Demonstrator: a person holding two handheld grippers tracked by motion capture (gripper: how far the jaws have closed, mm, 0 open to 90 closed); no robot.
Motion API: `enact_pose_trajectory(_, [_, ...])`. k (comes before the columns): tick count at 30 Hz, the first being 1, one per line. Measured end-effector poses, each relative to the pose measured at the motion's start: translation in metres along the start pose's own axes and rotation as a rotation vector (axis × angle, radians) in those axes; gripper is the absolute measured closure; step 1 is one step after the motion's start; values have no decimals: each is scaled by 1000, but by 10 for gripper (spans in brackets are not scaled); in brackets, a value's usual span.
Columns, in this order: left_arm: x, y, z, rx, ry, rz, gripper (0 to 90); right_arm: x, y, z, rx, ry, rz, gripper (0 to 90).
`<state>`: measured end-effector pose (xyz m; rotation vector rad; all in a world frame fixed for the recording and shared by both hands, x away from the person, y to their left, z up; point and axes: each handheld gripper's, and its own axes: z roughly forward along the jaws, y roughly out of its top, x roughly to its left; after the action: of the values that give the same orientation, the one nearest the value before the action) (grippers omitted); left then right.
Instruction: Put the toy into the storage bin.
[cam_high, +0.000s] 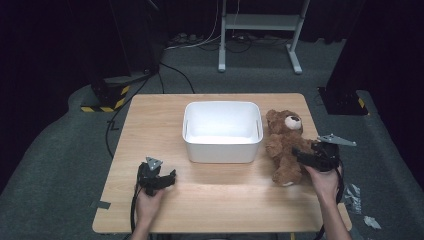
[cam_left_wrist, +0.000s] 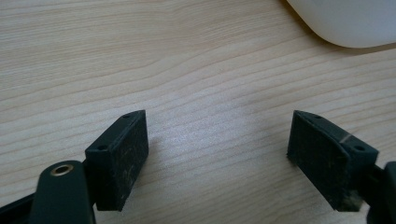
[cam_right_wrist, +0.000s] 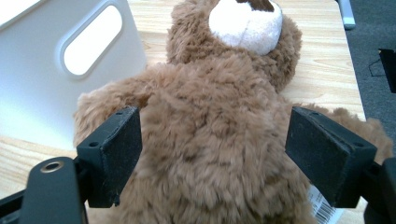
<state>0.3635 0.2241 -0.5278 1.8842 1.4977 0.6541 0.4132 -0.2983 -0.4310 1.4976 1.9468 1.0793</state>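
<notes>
While the left gripper (cam_high: 161, 176) rests spread and empty, the teddy bear (cam_high: 283, 142) is straddled, ungrasped, by the open right gripper (cam_high: 306, 156); lifting into the white bin (cam_high: 222, 150) judged outstanding.

brown teddy bear (cam_high: 284, 145), white bin (cam_high: 222, 131), black tools

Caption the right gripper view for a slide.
Right gripper, jaws open, straddling a brown teddy bear beside the white bin.
</notes>
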Motion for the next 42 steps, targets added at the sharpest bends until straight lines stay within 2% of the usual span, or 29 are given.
enact_pose_trajectory(3, [0, 0, 0, -1, 0, -1, 204, -1, 3, 6, 12, 2, 24, 180])
enact_pose_trajectory(9, [0, 0, 0, -1, 0, -1, 204, -3, 11, 19, 25, -8, 23, 176])
enact_pose_trajectory(17, [0, 0, 0, -1, 0, 0, 204, 2, 22, 31, 48, -14, 11, 174])
enact_pose_trajectory(30, [0, 0, 0, 0, 0, 0, 204, 2, 43, 50, 113, -35, 44, 176])
enact_pose_trajectory(31, [0, 0, 0, 0, 0, 0, 204, 1, 44, 52, 107, -40, 33, 177])
enact_pose_trajectory(36, [0, 0, 0, 0, 0, 0, 204, -1, 47, 58, 131, -30, 54, 184])
enact_pose_trajectory(42, [0, 0, 0, 0, 0, 0, 204, -3, 46, 71, 164, -50, 55, 198])
